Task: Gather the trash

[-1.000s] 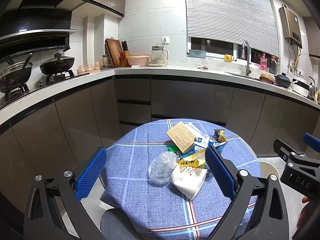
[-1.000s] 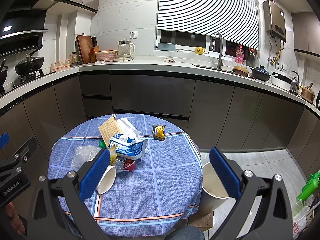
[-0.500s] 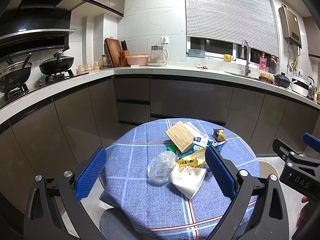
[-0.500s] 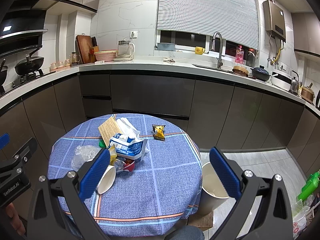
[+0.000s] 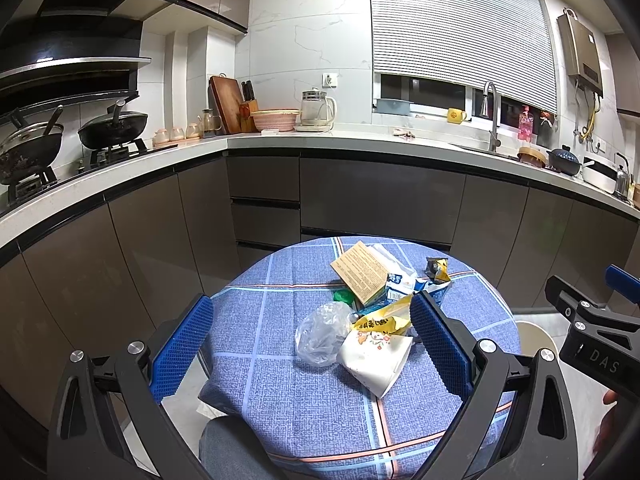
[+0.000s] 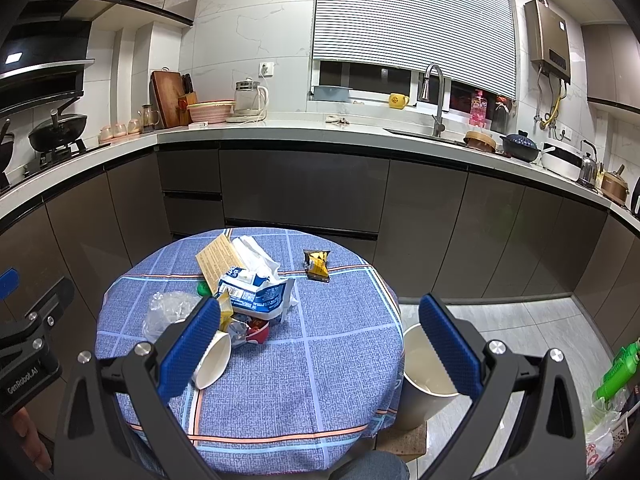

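Both tongs are spread wide and empty, held above the near edge of a round table (image 6: 320, 380) covered in a blue checked cloth. The left gripper (image 5: 310, 344) frames most of the trash heap between its blue pads; the right gripper (image 6: 320, 340) sits further right, so the heap lies ahead of and just beside its left finger.

The heap is a loose cluster, the pieces touching or overlapping. Nearest the tongs lies a white paper cup (image 5: 374, 356) on its side, printed with small coloured figures, its open mouth showing in the right wrist view. Touching its left side is a crumpled clear plastic bag (image 5: 320, 334). Behind the cup sits a yellow wrapper (image 5: 384, 320), then a torn blue-and-white carton (image 6: 258, 294) with white tissue (image 6: 256, 254) bunched at its top. A tan printed card (image 5: 360, 270) leans tilted against the far side, and a green cap (image 5: 343, 297) shows just below it. A red-and-silver scrap (image 6: 250, 326) lies at the carton's near edge.

Apart from the heap — further off and to the right — lies a small dark-and-yellow snack packet (image 6: 317, 265).

Beside the table, behind the right gripper's right finger, stands an open white bin (image 6: 420, 376).
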### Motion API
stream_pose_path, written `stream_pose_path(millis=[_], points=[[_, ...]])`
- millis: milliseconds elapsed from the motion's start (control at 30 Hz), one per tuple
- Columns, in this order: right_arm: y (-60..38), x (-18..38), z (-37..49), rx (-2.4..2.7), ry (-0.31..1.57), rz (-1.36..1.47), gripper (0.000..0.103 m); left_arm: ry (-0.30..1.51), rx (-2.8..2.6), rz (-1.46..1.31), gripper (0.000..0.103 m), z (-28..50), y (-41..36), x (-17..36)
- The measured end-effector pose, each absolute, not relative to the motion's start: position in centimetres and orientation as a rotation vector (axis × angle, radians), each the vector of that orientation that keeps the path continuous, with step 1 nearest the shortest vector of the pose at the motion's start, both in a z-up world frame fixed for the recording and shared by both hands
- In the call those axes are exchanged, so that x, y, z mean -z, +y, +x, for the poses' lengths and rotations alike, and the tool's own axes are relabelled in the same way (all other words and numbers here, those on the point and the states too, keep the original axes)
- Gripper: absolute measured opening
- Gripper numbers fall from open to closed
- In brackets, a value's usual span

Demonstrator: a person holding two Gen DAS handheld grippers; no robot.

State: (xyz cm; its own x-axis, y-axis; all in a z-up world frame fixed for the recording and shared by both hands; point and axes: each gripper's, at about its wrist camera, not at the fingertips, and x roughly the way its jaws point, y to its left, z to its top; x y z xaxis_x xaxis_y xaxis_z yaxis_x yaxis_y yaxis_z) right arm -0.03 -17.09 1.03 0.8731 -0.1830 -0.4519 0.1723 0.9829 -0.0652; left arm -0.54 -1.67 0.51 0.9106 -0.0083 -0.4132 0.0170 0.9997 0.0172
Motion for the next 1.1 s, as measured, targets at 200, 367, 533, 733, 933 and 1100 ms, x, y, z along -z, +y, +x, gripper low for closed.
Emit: stream_pose_path(millis=[200,367,533,733,933,1100], points=[[-17.4,-0.9,0.4,0.182,0.481,-0.022,0.100,0.433,0.017,0.022,0.095,-0.2,-1.2,-0.1],[-17.1,-0.3,1.1,0.180,0.491,-0.024,0.100,0.443,0.020,0.023,0.095,0.2,-1.0,0.1],[-16.8,0.0,1.8,0.177,0.503,-0.029,0.100,0.454,0.020,0.019,0.095,1.1,-0.5,0.2],[-16.5,0.8,3.4,0.170,0.531,-0.041,0.100,0.477,0.018,0.013,0.095,2.4,0.0,0.8],[-17.8,2.4,5.2,0.158,0.502,-0.037,0.100,0.511,0.042,-0.019,0.095,4.5,1.3,2.1],[-18.0,6.0,8.1,0.024,0.623,-0.035,0.100,0.580,0.192,-0.089,0.094,6.5,2.9,3.9]])
